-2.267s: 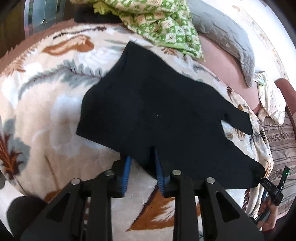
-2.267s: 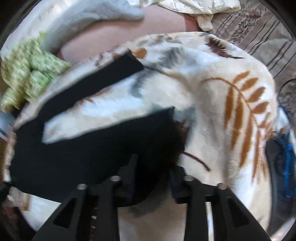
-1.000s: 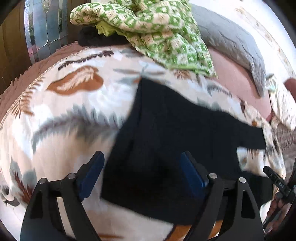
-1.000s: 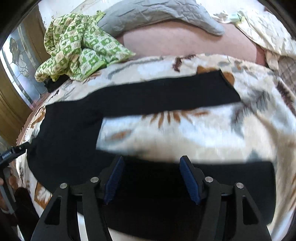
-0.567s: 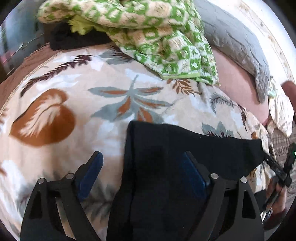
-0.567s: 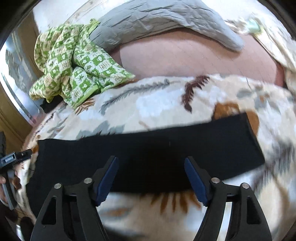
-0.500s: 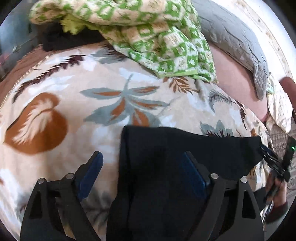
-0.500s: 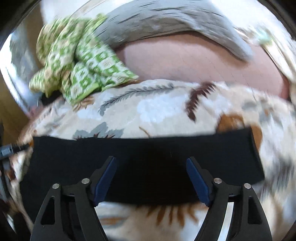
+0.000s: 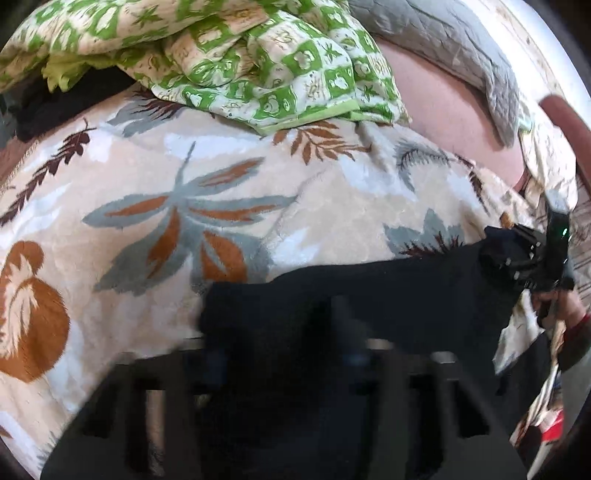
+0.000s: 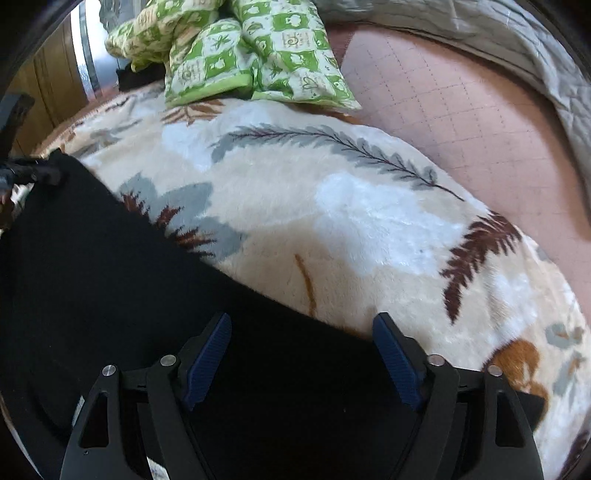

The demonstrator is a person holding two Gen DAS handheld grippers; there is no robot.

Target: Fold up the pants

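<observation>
— What colour are the pants [image 10: 110,280] showing?
— Plain black. The blanket [image 10: 332,229] under them is showing cream with grey, rust and brown leaves.
— And the heap at the bed's far edge?
— That cloth [image 9: 258,74] is showing green and cream checks. The quilt [image 10: 480,33] is looking grey, the sheet [image 10: 461,122] dusty pink.
— The tongs [image 10: 303,354]?
— Black, wearing blue pads [image 10: 207,358].

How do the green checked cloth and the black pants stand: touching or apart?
Apart. The left wrist view shows bare leaf-patterned blanket lying between the green checked cloth and the black pants.
</observation>
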